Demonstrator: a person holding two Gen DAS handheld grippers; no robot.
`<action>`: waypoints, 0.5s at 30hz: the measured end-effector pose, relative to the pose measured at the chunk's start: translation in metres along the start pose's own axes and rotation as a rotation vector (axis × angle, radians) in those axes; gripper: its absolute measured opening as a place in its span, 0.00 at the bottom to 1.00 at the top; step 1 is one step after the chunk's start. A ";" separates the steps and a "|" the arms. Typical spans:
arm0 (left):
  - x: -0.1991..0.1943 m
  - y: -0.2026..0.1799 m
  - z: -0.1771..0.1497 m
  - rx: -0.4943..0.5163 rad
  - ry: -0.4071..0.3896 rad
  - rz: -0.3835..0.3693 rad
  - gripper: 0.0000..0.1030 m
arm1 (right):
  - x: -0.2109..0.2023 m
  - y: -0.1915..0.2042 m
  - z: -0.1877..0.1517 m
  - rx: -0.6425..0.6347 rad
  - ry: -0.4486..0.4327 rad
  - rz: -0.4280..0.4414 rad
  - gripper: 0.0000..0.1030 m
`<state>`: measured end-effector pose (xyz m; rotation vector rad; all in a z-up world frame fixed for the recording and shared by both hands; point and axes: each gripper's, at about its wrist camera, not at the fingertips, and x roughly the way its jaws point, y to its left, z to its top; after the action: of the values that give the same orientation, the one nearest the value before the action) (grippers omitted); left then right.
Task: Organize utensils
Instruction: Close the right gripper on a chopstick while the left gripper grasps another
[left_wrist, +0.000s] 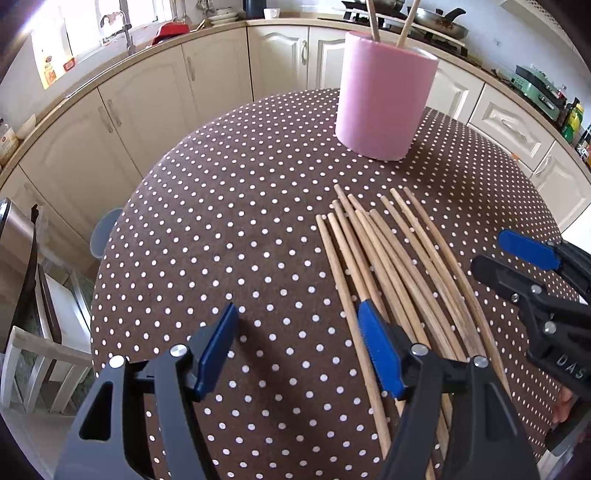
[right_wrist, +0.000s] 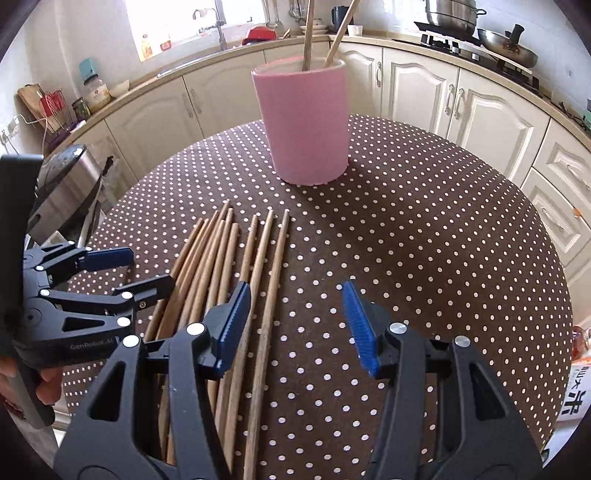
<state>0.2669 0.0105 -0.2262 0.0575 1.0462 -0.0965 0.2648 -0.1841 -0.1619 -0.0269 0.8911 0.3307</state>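
Observation:
Several wooden chopsticks (left_wrist: 391, 266) lie side by side on the brown dotted tablecloth (left_wrist: 240, 229); they also show in the right wrist view (right_wrist: 236, 280). A pink cylindrical holder (left_wrist: 384, 96) stands upright beyond them with two chopsticks in it, also in the right wrist view (right_wrist: 304, 125). My left gripper (left_wrist: 299, 350) is open and empty, its right finger over the pile's left side. My right gripper (right_wrist: 295, 325) is open and empty, its left finger over the pile's right side. Each gripper shows in the other's view: the right (left_wrist: 509, 254) and the left (right_wrist: 144, 269).
Cream kitchen cabinets (left_wrist: 147, 110) and a countertop curve round behind the table. A steel bin (right_wrist: 70, 184) and a white chair (left_wrist: 37, 369) stand off the table's left edge. Packaging (right_wrist: 576, 402) lies at the right edge.

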 end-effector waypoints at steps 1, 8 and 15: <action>0.003 -0.002 0.003 0.008 0.013 0.015 0.65 | 0.002 0.001 0.000 -0.005 0.010 -0.008 0.50; 0.007 -0.003 0.009 0.009 0.011 0.019 0.65 | 0.018 0.006 0.006 -0.037 0.060 -0.010 0.50; 0.015 0.001 0.023 0.018 0.022 0.011 0.58 | 0.039 0.019 0.021 -0.110 0.167 -0.037 0.23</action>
<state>0.2940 0.0082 -0.2280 0.0802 1.0666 -0.0957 0.2980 -0.1523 -0.1764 -0.1749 1.0359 0.3468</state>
